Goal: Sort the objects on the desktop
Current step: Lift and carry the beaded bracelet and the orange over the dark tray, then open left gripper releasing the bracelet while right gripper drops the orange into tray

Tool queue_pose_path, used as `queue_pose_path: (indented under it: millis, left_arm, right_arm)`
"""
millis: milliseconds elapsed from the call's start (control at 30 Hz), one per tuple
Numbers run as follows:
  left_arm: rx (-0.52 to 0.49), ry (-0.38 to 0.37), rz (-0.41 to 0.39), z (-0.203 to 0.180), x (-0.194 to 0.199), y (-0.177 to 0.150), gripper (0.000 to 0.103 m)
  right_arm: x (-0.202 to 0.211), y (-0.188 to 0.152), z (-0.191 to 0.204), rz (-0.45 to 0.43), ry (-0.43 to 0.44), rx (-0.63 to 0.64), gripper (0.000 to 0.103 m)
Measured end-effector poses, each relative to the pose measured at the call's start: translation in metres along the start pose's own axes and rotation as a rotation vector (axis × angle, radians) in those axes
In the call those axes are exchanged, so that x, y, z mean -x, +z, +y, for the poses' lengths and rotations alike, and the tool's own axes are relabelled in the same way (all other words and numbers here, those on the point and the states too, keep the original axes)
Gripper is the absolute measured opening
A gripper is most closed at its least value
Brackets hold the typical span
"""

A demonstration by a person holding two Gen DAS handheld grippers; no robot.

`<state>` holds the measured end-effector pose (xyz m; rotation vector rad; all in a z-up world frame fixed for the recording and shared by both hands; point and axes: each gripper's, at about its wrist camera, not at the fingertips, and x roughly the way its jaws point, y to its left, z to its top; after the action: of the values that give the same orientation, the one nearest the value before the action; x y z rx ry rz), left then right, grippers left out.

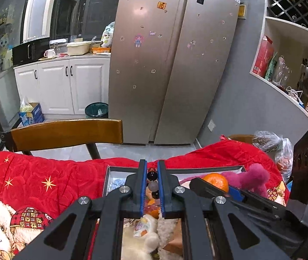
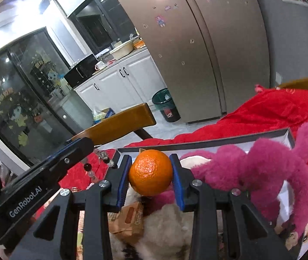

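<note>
Nearest to me, under both tools, lay a heap of cream-white fluffy plush (image 2: pixel 171 225) with a torn brown cardboard packet (image 2: pixel 130 218) pressed against it, clutter I judged was not yet sorted.

My right gripper (image 2: pixel 151 173) pinched a round, dimpled orange tangerine (image 2: pixel 150 172) between its blue-padded jaws, one pad flat against each side, so the fruit sat square and could not roll out while carried. My left gripper (image 1: pixel 152 186) had its jaws pressed nearly together on a string of dark, clear and amber glass beads (image 1: pixel 152 183); the strand ran up between the pads and hung loose on either side, which is why so narrow a grip was needed. The right-hand view showed the same strand dangling beneath that tool.

Just beyond the fingertips lay a shallow, dark-rimmed rectangular box with a pale floor (image 2: pixel 284 133). I judged it the place where things were being gathered, since both tools were angled down toward it. A shaggy magenta plush toy (image 2: pixel 268 169) sprawled across its right side, one limb draped over the rim.

A red quilted cloth with gold stars and a teddy-bear print (image 1: pixel 45 179) covered the table beneath everything. Behind it stood a brown wooden chair back (image 1: pixel 67 133), and farther off a tall silver two-door refrigerator (image 1: pixel 171 65).
</note>
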<state>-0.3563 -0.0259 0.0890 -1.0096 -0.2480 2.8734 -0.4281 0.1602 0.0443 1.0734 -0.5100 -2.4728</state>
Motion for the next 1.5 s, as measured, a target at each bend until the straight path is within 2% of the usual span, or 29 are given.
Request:
queue_pose_path:
  millis: [633, 933, 1000, 1067, 1100, 1133, 1200, 1267, 1300, 1333, 1367, 1400, 1467, 1500]
  left_arm:
    - [-0.04, 0.018, 0.038, -0.013, -0.008, -0.006, 0.01]
    - [-0.046, 0.029, 0.034, -0.016, -0.008, -0.007, 0.01]
    - [-0.035, 0.022, 0.025, -0.016, -0.006, -0.007, 0.024]
    - [-0.011, 0.048, 0.016, -0.014, -0.003, -0.005, 0.086]
    - [-0.007, 0.063, 0.006, -0.012, -0.002, -0.004, 0.091]
    - [-0.014, 0.068, -0.012, -0.012, 0.001, -0.004, 0.091]
    - [-0.017, 0.046, -0.013, -0.011, 0.003, -0.002, 0.091]
    - [0.02, 0.001, -0.005, -0.005, 0.004, -0.001, 0.092]
    - [0.048, -0.019, -0.001, -0.001, 0.004, 0.0, 0.094]
    - [0.076, -0.042, 0.007, 0.004, 0.003, 0.001, 0.102]
    - [0.093, -0.062, 0.013, 0.009, 0.003, 0.001, 0.103]
    - [0.107, -0.083, 0.019, 0.012, 0.003, 0.002, 0.103]
    - [0.127, -0.084, 0.007, 0.019, 0.006, 0.004, 0.103]
    - [0.127, -0.074, -0.005, 0.02, 0.008, 0.005, 0.103]
  right_arm:
    - [-0.015, -0.006, 0.0, 0.039, -0.03, 0.017, 0.036]
    - [-0.013, -0.01, 0.008, 0.024, -0.09, 0.063, 0.037]
    - [-0.013, -0.009, 0.008, 0.028, -0.071, 0.059, 0.037]
    - [-0.012, -0.01, 0.009, 0.029, -0.051, 0.057, 0.038]
    - [-0.01, -0.01, 0.01, 0.027, -0.036, 0.06, 0.038]
    - [-0.009, -0.009, 0.01, 0.028, -0.03, 0.061, 0.039]
    - [-0.005, -0.008, 0.01, 0.021, -0.023, 0.057, 0.048]
    - [-0.001, -0.007, 0.009, 0.007, -0.017, 0.053, 0.065]
    - [0.001, -0.006, 0.008, 0.003, -0.012, 0.049, 0.069]
    - [0.003, -0.005, 0.006, 0.0, -0.01, 0.047, 0.076]
    - [0.005, -0.004, 0.005, -0.001, -0.006, 0.046, 0.083]
    - [0.006, -0.003, 0.004, -0.002, -0.004, 0.046, 0.087]
    - [0.008, -0.002, 0.002, -0.007, 0.006, 0.038, 0.099]
    - [0.011, -0.002, 0.001, -0.018, 0.036, 0.027, 0.101]
